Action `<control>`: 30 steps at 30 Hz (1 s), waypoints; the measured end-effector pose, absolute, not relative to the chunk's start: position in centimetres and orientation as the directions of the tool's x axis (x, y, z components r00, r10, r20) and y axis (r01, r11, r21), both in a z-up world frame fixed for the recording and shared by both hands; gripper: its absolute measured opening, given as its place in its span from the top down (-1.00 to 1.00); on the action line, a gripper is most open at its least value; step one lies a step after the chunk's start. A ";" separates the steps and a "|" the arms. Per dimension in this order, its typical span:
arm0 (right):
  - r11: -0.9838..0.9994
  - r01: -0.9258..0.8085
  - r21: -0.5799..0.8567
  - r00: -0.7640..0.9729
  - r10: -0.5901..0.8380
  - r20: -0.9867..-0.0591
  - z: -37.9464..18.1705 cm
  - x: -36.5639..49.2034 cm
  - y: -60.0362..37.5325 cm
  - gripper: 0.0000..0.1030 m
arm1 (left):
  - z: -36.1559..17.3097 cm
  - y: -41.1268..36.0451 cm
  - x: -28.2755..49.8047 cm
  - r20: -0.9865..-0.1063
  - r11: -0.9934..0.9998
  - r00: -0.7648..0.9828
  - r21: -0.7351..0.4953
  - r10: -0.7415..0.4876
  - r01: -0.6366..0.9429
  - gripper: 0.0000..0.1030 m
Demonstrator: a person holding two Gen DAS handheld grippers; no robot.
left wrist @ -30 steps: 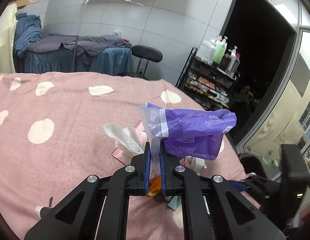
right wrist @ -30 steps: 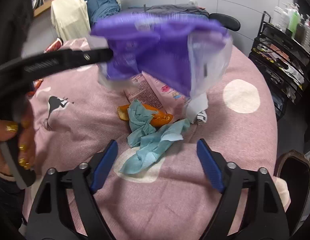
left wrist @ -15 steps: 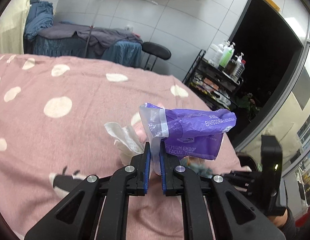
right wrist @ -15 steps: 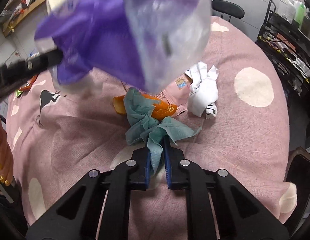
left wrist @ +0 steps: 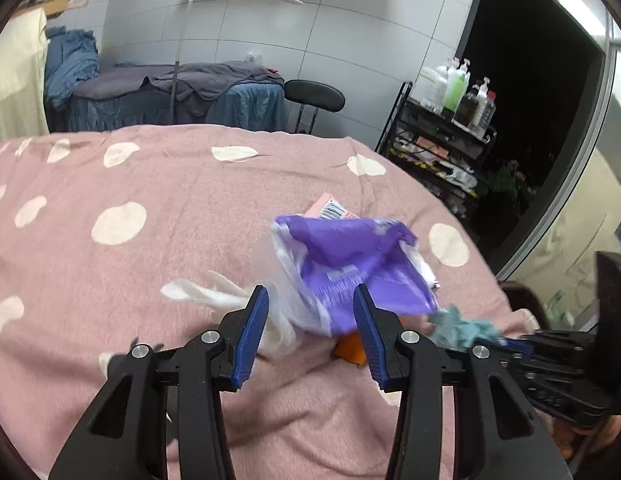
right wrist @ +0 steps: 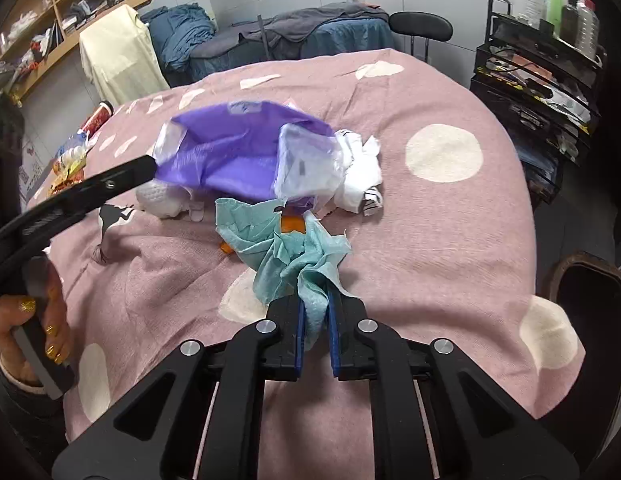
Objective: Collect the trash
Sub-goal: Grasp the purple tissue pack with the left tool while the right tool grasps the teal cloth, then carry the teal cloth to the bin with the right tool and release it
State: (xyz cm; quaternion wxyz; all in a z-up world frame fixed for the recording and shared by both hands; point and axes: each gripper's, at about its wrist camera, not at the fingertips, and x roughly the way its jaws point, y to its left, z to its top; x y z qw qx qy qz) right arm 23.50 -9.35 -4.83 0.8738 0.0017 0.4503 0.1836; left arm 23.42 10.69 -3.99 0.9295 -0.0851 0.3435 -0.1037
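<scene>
Right gripper (right wrist: 314, 326) jaws are clamping the teal tissue (right wrist: 286, 248) just above the bed (right wrist: 450, 240), left gripper (left wrist: 310, 332) jaws are gaping behind the purple wrapper (left wrist: 350, 272); next it's needing regripping.

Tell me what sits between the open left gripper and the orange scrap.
The purple tissue wrapper hangs in front of the left gripper, covering most of the orange scrap; only its lower edge shows beneath.

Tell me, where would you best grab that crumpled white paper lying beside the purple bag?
Probably the raised crumpled edge of the white paper, approached from the bare blanket to its right. The purple bag overlaps its left side, and the folds stand up enough to pinch.
</scene>
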 end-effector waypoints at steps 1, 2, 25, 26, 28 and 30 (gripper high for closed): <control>0.934 -0.317 0.168 0.531 0.321 -0.784 -4.7 23.4 -9.5 0.79 | -3.9 10.6 23.7 -0.622 0.969 0.748 -0.211 -0.232 0.125 0.13; 0.935 -0.311 0.170 0.539 0.321 -0.778 -4.4 23.1 -9.9 0.79 | -3.8 10.7 24.0 -0.624 0.970 0.747 -0.208 -0.229 0.124 0.13; 0.951 -0.210 0.228 0.669 0.310 -0.675 -2.4 19.2 -15.8 0.80 | -0.3 9.0 21.1 -0.544 0.947 0.788 -0.286 -0.289 0.150 0.85; 0.952 -0.201 0.229 0.679 0.304 -0.668 -2.3 18.9 -16.2 0.79 | -0.1 8.8 20.7 -0.531 0.940 0.791 -0.301 -0.303 0.158 0.85; 0.956 -0.184 0.227 0.695 0.290 -0.658 -2.0 18.4 -17.0 0.80 | 0.4 8.4 19.8 -0.507 0.931 0.800 -0.322 -0.322 0.172 0.85; 0.962 -0.157 0.224 0.713 0.267 -0.648 -1.8 17.9 -18.1 0.79 | 0.9 8.0 19.0 -0.483 0.926 0.811 -0.333 -0.330 0.179 0.85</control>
